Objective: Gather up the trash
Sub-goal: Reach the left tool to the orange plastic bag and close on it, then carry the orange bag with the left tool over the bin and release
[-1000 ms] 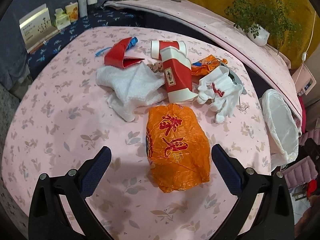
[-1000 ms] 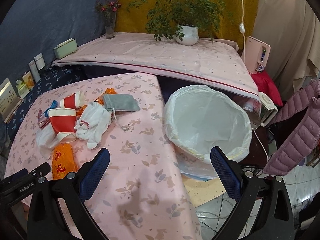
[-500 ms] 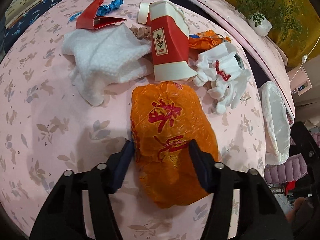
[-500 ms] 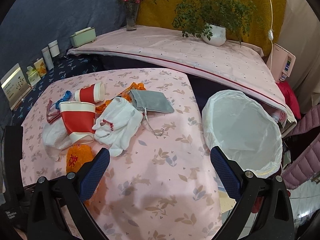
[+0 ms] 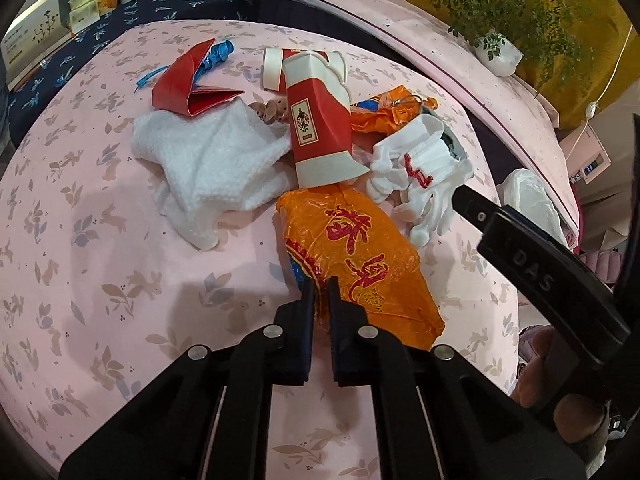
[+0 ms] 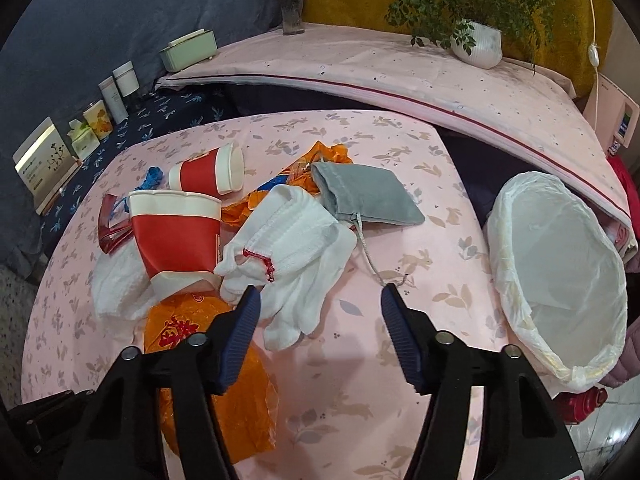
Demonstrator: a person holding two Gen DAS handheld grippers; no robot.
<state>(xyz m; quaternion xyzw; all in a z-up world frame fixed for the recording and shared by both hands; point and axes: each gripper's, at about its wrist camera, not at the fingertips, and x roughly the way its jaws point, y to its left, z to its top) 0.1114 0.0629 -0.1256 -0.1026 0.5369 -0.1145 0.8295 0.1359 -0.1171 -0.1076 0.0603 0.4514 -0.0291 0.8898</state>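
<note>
The orange plastic bag (image 5: 356, 256) lies on the pink counter (image 5: 120, 280) just in front of the red carton (image 5: 320, 128). The left hand-held gripper (image 5: 319, 292) reaches low, fingers pinched together on the bag's near edge. The right hand-held gripper (image 6: 320, 300) hovers spread apart above the white gloves (image 6: 296, 248), the lined bin (image 6: 560, 264) to its right.

Two close wrist views, shared tabletop (image 5: 100, 280)

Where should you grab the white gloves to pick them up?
Pinch the white gloves at the bunched cuff with the red stitching, coming straight down from above. They lie flat and floppy, and the cuff is the thickest fold; the open right hand-held gripper hovers nearby.
</note>
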